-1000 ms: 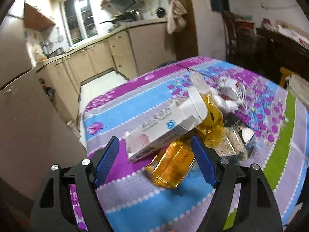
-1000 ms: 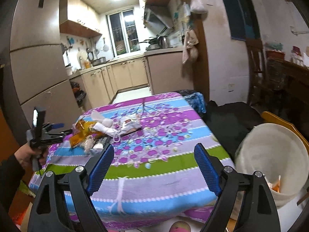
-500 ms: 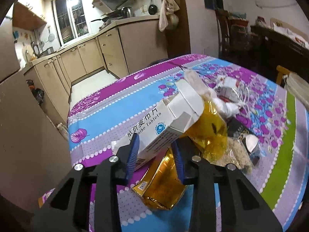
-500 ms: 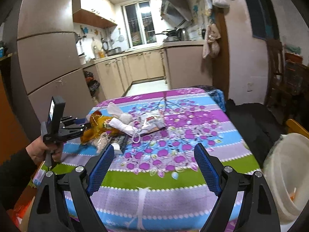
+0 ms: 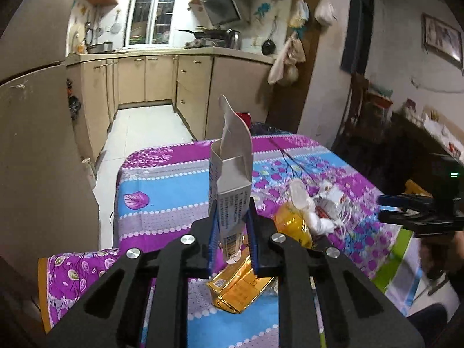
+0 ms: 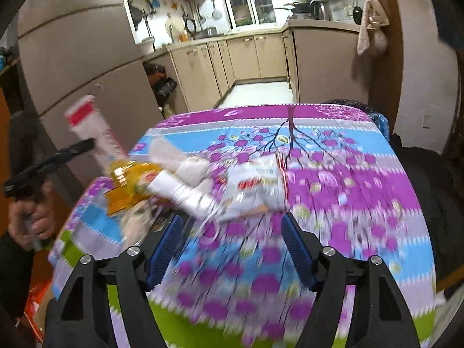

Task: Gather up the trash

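Over the near corner of the tabletop [image 5: 162,179], the left tool [image 5: 232,237] now has its blue pads squeezed shut on the lower end of a white medicine carton [image 5: 232,179]. A second ago that carton lay slanted across the trash pile with the jaws wide on either side of it; since then they have come together on it and the carton has come clear of the heap, standing nearly upright with its open flap pointing at the ceiling. So the first piece of rubbish is in hand and off the cloth.

Below it, the gold foil pack [image 5: 237,287] is still lying on the tabletop, and just beyond sit the yellow wrapper [image 5: 293,226] and a clump of white tissue and packets [image 5: 322,214].

The right tool [image 6: 232,237] has swung in from the far side, where it faced a white bucket a second ago, and now hangs low over the flowered cloth, aimed at the same pile. Its jaws have been narrowing a little but remain well apart, with nothing between them; the crumpled clear packet [image 6: 255,185] lies just ahead of its tips. The view is smeared by motion, so finer detail there is lost.

My reading: the carton needs carrying to the bin, while the right side lines up for its own pick.
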The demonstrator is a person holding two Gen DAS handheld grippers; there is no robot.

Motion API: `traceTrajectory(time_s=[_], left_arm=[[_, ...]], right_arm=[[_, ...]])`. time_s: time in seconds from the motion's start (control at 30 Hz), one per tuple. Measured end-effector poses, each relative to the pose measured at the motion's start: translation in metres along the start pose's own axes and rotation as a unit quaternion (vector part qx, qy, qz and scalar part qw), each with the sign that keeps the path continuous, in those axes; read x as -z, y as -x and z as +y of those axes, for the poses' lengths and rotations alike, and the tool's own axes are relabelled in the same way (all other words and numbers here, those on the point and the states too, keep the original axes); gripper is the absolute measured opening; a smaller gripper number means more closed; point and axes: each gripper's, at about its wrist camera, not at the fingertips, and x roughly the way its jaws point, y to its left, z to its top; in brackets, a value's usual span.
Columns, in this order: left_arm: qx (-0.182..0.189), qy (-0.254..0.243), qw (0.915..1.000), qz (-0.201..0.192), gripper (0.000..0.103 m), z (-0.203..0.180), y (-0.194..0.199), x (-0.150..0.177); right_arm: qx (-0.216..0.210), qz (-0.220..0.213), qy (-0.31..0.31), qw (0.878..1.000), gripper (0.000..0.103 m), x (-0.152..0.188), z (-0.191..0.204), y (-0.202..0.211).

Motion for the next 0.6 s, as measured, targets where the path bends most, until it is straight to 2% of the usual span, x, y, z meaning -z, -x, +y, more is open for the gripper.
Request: traceTrajectory(time_s=[0.17,0.4,0.53,0.6], left_arm=[[0.008,0.035,0.9994,-0.006,0.016,0.007,0.010,-0.006],[0.019,0.047,0.9987,0.000,0.016,0.000,0.007,-0.002],[0.020,0.048,0.9986,0.005,0.016,-0.004,0.004,0.002],[0.014,0.049,0.9987,0.005,0.016,-0.007,0.002,0.005]], right_arm=[[0.011,0.042,0.004,0.999,0.078,-0.028,-0.009,-0.048],[0.035,0.079,0.016,0.996,0.078,-0.034,-0.007,-0.089],[0.048,0.078,0.015,0.996,0.058,-0.035,-0.008,-0.093],[0.058,0.073,0.017,0.996,0.054,-0.035,-0.006,-0.091]])
